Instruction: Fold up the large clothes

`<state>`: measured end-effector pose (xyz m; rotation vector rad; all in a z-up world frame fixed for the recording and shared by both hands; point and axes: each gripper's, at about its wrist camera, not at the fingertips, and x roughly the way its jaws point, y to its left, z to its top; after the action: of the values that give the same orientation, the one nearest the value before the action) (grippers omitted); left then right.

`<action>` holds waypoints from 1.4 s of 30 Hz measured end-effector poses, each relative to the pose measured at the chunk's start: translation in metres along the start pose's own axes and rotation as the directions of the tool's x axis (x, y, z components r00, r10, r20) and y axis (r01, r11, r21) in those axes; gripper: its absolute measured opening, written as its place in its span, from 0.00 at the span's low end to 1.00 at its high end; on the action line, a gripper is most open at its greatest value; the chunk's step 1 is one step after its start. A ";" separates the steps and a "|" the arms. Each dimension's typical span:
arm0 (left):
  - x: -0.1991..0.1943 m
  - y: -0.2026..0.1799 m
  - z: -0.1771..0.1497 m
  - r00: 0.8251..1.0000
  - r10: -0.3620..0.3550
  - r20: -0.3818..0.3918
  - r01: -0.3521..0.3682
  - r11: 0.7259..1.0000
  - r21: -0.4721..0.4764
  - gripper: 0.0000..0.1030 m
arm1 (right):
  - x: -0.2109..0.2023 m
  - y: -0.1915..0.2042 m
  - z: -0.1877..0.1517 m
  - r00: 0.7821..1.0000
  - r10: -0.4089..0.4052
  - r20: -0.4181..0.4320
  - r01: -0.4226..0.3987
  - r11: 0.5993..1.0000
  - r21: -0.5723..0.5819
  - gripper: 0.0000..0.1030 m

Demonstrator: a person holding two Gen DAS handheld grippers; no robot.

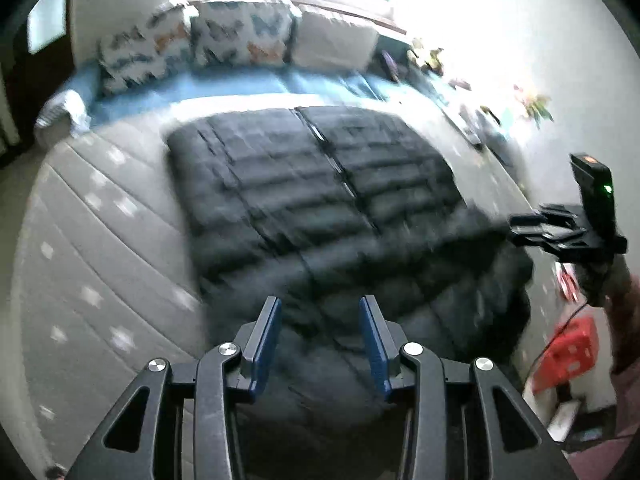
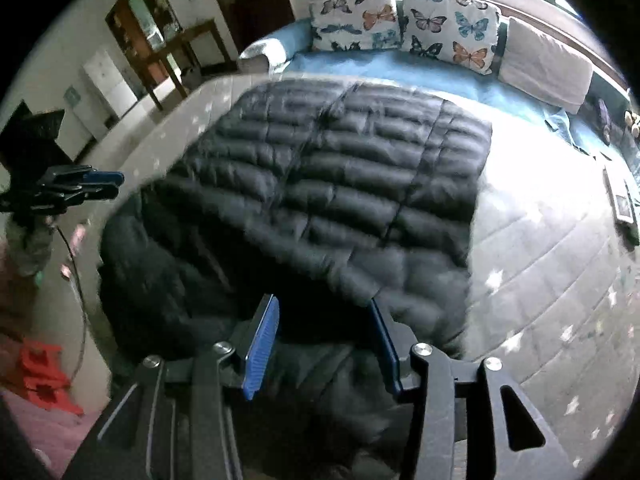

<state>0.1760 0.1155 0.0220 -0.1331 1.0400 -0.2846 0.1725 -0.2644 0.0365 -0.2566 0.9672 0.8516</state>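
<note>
On the grey quilted bedspread [image 2: 560, 280] of a wide bed lies the black quilted down jacket [image 2: 340, 168], front side up with its zipper line running down the middle, its far end flat and squared toward the butterfly-print pillows [image 2: 404, 20] at the headboard. The near part looks bunched and doubled over on itself, a dark rumpled mass close to the bed's edge, so a first fold seems begun rather than finished; motion blur makes the exact layering there hard to read. The left gripper [image 1: 320, 340] hangs above this near bulk with its blue-padded jaws standing apart and nothing pinched between them. The right gripper [image 2: 324, 340] sits likewise over the jacket's near edge, jaws parted, the fabric behind them but not visibly clamped, so both tools look released. Judging from this, the jacket is spread and perhaps partly folded at one end, while the remaining work is large: bringing the sides or sleeves in, doubling the body, and leaving a compact, tidy bundle.
</note>
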 end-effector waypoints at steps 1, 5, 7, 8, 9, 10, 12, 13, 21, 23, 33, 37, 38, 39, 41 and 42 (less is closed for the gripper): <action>-0.006 0.013 0.013 1.000 0.020 0.010 -0.020 1.000 -0.018 0.46 | -0.005 -0.008 0.010 1.000 0.014 0.003 -0.014 1.000 0.012 0.49; -0.001 0.069 0.059 0.999 0.020 -0.025 -0.023 0.992 -0.127 0.53 | -0.007 -0.051 0.051 0.997 0.080 -0.017 -0.078 0.991 0.107 0.50; 0.010 0.099 0.079 0.999 0.013 -0.040 -0.020 0.985 -0.169 0.53 | 0.003 -0.081 0.070 0.996 0.094 -0.001 -0.092 0.977 0.191 0.51; 0.016 0.110 0.086 0.999 0.018 -0.042 -0.025 0.984 -0.176 0.54 | 0.009 -0.093 0.075 0.994 0.100 0.032 -0.105 0.972 0.209 0.52; 0.024 0.124 0.095 0.999 0.032 -0.037 -0.038 0.981 -0.188 0.54 | 0.018 -0.107 0.082 0.992 0.120 0.034 -0.124 0.961 0.245 0.52; 0.034 0.142 0.104 0.999 0.028 -0.027 -0.033 0.976 -0.214 0.54 | 0.028 -0.122 0.089 0.991 0.131 0.042 -0.137 0.952 0.274 0.53; 0.050 0.171 0.114 1.000 -0.022 -0.005 0.019 0.959 -0.283 0.54 | 0.053 -0.151 0.102 0.988 0.140 0.059 -0.152 0.933 0.327 0.53; 0.058 0.186 0.118 0.999 -0.047 0.012 0.049 0.943 -0.328 0.54 | 0.064 -0.164 0.107 0.989 0.132 0.066 -0.147 0.925 0.350 0.53; 0.130 0.248 0.139 0.985 -0.153 0.081 0.173 0.869 -0.464 0.54 | 0.144 -0.240 0.115 0.970 0.206 0.129 -0.243 0.842 0.481 0.53; 0.147 0.251 0.139 0.983 -0.171 0.067 0.182 0.857 -0.482 0.54 | 0.158 -0.247 0.114 0.962 0.235 0.138 -0.273 0.824 0.496 0.53; 0.205 0.263 0.158 0.972 -0.223 0.077 0.229 0.805 -0.548 0.54 | 0.180 -0.257 0.123 0.872 0.406 0.273 -0.489 0.736 0.469 0.53; 0.213 0.254 0.165 0.967 -0.230 0.108 0.250 0.784 -0.568 0.54 | 0.183 -0.253 0.133 0.878 0.396 0.268 -0.478 0.753 0.452 0.44; 0.215 0.252 0.166 0.969 -0.221 0.112 0.245 0.786 -0.568 0.53 | 0.185 -0.251 0.134 0.885 0.386 0.259 -0.464 0.761 0.453 0.39; 0.216 0.249 0.167 0.972 -0.203 0.120 0.235 0.791 -0.564 0.50 | 0.187 -0.249 0.134 0.890 0.381 0.252 -0.456 0.767 0.450 0.32; 0.217 0.244 0.169 0.980 -0.158 0.120 0.199 0.804 -0.560 0.24 | 0.183 -0.247 0.134 0.888 0.373 0.270 -0.459 0.771 0.442 0.25; 0.215 0.241 0.168 0.981 -0.141 0.130 0.190 0.807 -0.559 0.21 | 0.179 -0.244 0.134 0.887 0.366 0.281 -0.457 0.778 0.430 0.22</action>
<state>0.4635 0.2780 -0.1303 -0.7799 1.0059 -0.1139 0.4852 -0.2591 -0.0724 0.4870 1.0475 0.9778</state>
